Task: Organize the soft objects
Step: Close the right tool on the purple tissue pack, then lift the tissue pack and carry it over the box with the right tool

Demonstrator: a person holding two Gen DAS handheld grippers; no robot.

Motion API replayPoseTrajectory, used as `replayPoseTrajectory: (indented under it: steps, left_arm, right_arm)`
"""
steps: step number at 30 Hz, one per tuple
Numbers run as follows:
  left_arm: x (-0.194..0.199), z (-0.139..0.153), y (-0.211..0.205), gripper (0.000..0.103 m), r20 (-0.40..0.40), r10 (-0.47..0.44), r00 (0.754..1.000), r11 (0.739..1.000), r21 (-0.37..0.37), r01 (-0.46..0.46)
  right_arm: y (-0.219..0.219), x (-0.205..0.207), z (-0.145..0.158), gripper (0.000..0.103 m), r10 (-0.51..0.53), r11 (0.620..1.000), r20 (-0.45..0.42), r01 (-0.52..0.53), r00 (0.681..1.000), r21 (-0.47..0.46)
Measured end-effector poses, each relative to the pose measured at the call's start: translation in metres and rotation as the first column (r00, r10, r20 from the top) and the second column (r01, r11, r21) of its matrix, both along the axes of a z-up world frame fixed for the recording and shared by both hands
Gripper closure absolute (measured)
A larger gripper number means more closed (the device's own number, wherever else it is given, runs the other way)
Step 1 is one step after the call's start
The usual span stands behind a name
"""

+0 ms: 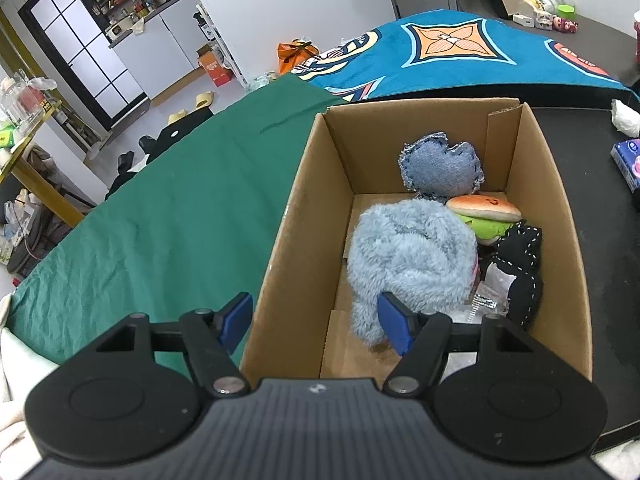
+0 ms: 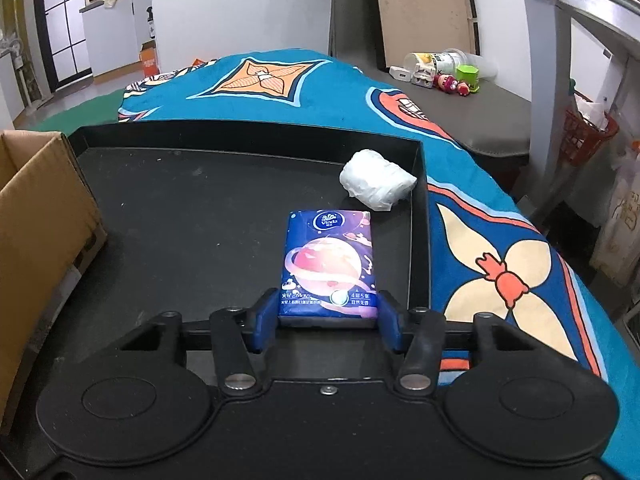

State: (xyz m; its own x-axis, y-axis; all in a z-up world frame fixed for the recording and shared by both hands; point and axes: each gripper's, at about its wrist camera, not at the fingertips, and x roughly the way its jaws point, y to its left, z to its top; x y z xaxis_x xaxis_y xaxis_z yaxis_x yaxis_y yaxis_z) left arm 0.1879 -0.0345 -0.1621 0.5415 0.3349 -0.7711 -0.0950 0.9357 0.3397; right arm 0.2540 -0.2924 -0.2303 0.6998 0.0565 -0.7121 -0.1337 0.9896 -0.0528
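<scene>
In the left wrist view a cardboard box (image 1: 304, 208) holds a fluffy blue-grey plush (image 1: 408, 256), a denim heart cushion (image 1: 440, 168), a burger toy (image 1: 484, 212) and a black stitched soft item (image 1: 520, 264). My left gripper (image 1: 316, 320) is open and empty above the box's near left wall. In the right wrist view my right gripper (image 2: 326, 320) has its jaws against both sides of a blue tissue pack (image 2: 330, 264) lying on the black tray (image 2: 168, 216). A white wrapped soft bundle (image 2: 376, 184) lies at the tray's far right corner.
The tray sits beside the box (image 2: 36, 220) on a patterned blue blanket (image 2: 500, 248). A green cloth (image 1: 168, 208) lies left of the box. The tissue pack (image 1: 628, 164) and the white bundle (image 1: 624, 118) show at the right edge of the left wrist view. Small toys and cups (image 2: 448, 72) stand on a far counter.
</scene>
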Motion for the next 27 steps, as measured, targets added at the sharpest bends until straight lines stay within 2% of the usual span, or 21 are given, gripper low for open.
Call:
replayPoseTrajectory:
  steps: [3, 10, 27]
  left_arm:
    - [0.000, 0.001, 0.001, 0.035, 0.000, -0.004, 1.000, 1.000, -0.010, 0.004]
    - [-0.002, 0.002, 0.004, 0.035, -0.007, -0.021, 1.000, 0.999, -0.026, 0.021]
    - [-0.015, 0.010, 0.019, 0.035, 0.009, -0.064, 0.998, 0.995, -0.074, 0.064]
  right_arm:
    - [0.005, -0.004, 0.002, 0.053, 0.013, 0.999, 0.003, -0.013, 1.000, -0.045]
    - [0.012, -0.021, 0.017, 0.053, 0.034, 0.997, 0.016, -0.033, 0.999, -0.072]
    - [0.032, -0.055, 0.059, 0.053, 0.040, 0.998, 0.057, -0.037, 0.998, -0.052]
